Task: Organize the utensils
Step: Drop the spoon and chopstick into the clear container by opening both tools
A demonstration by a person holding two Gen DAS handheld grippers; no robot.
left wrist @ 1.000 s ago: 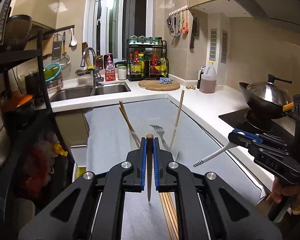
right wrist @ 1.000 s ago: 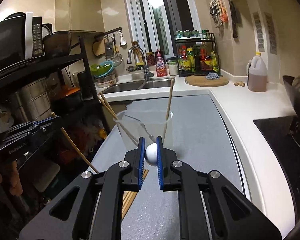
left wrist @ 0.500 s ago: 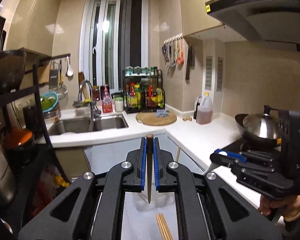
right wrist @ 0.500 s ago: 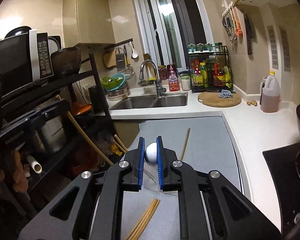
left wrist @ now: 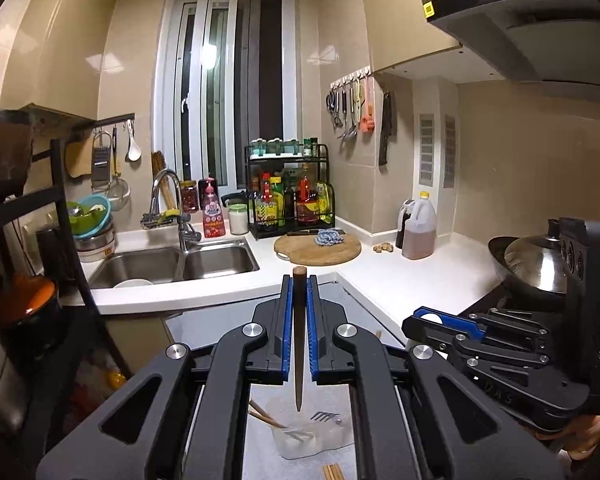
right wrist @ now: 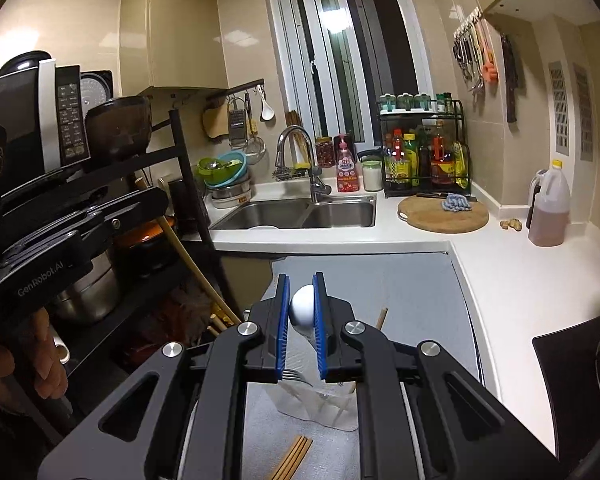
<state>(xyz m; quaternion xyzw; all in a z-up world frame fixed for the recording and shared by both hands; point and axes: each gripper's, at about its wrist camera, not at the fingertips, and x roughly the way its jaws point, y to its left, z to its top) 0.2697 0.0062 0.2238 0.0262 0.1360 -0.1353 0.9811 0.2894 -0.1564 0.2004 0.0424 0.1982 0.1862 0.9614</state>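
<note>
A clear plastic cup (left wrist: pixel 312 438) is standing on the grey mat (right wrist: pixel 412 292), with a fork (left wrist: pixel 325 416) and a few wooden chopsticks (left wrist: pixel 265 419) sticking out of it. More chopsticks are lying flat on the mat just in front of it (right wrist: pixel 294 456). Above the cup, the left gripper (left wrist: pixel 299 300) is pinching a dark wooden chopstick (left wrist: pixel 299 344), point down. The right gripper (right wrist: pixel 302 304) is squeezing the white handle of a utensil (right wrist: pixel 302 305). Beyond are the sink (left wrist: pixel 172 264) and a round cutting board (left wrist: pixel 318 249).

Each hand-held gripper (left wrist: pixel 299 280) has glossy black linkage arms, silver round screws and blue finger pads (right wrist: pixel 282 320).
</note>
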